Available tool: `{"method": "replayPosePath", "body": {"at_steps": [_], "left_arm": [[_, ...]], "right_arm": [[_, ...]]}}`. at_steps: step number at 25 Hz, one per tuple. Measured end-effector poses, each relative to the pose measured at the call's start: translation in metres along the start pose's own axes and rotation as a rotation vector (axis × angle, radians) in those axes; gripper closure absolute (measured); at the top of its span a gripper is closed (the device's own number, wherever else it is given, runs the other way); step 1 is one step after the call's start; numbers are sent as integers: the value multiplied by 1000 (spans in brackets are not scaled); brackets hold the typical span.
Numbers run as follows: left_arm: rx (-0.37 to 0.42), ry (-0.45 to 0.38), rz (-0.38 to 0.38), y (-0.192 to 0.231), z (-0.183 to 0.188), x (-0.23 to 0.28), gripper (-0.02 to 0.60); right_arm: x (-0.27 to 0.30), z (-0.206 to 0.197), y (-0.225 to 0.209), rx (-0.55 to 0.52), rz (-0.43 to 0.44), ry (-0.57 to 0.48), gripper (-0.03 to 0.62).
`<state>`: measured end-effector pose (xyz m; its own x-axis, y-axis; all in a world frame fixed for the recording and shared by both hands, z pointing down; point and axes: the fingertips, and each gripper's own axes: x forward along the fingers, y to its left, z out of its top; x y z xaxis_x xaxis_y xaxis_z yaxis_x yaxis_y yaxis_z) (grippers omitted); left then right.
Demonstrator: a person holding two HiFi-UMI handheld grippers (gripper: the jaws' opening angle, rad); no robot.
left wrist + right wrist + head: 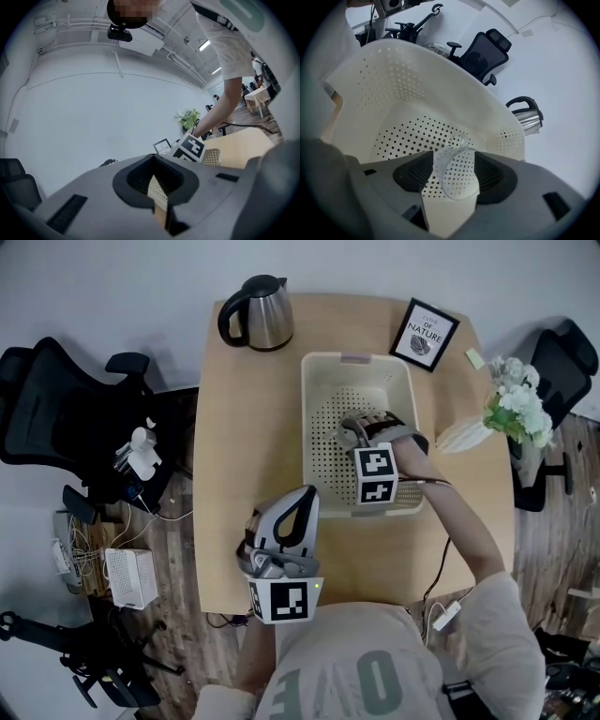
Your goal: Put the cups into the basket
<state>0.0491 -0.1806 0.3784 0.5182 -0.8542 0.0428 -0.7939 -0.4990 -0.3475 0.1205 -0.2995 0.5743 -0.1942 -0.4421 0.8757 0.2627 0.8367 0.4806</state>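
Note:
A clear plastic cup (458,174) lies on its side on the perforated floor of the cream basket (417,79). My right gripper (454,164) points steeply down into the basket (310,418), open, with the cup between its jaws and the pads off it. In the head view the right gripper (364,432) is over the basket's right half and hides the cup. My left gripper (302,498) hovers level above the table's front edge, left of the basket, shut with nothing in it (158,190).
A steel kettle (258,313) stands at the table's back left, and a framed print (424,334) at the back right. White flowers (514,401) sit off the right edge. Black office chairs (56,399) stand to the left.

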Motion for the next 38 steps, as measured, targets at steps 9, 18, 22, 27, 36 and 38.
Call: {"method": "replayPosePath", "body": {"at_steps": [9, 18, 22, 27, 36, 38], "left_arm": [[45, -51, 13, -2, 25, -18, 574], [72, -108, 28, -3, 61, -37, 574], [79, -82, 28, -1, 72, -47, 573], [26, -98, 38, -5, 81, -58, 574], [8, -122, 20, -16, 88, -63, 574], [4, -125, 21, -16, 91, -62, 574]], "right_arm": [[-84, 20, -37, 93, -251, -102, 489], [-248, 58, -63, 647, -616, -545, 595], [-319, 56, -53, 970, -749, -874, 595], [-353, 33, -14, 1217, -835, -1000, 595], [-342, 36, 38, 1235, -870, -903, 595], [-340, 36, 41, 1241, -858, -902, 595]]}}
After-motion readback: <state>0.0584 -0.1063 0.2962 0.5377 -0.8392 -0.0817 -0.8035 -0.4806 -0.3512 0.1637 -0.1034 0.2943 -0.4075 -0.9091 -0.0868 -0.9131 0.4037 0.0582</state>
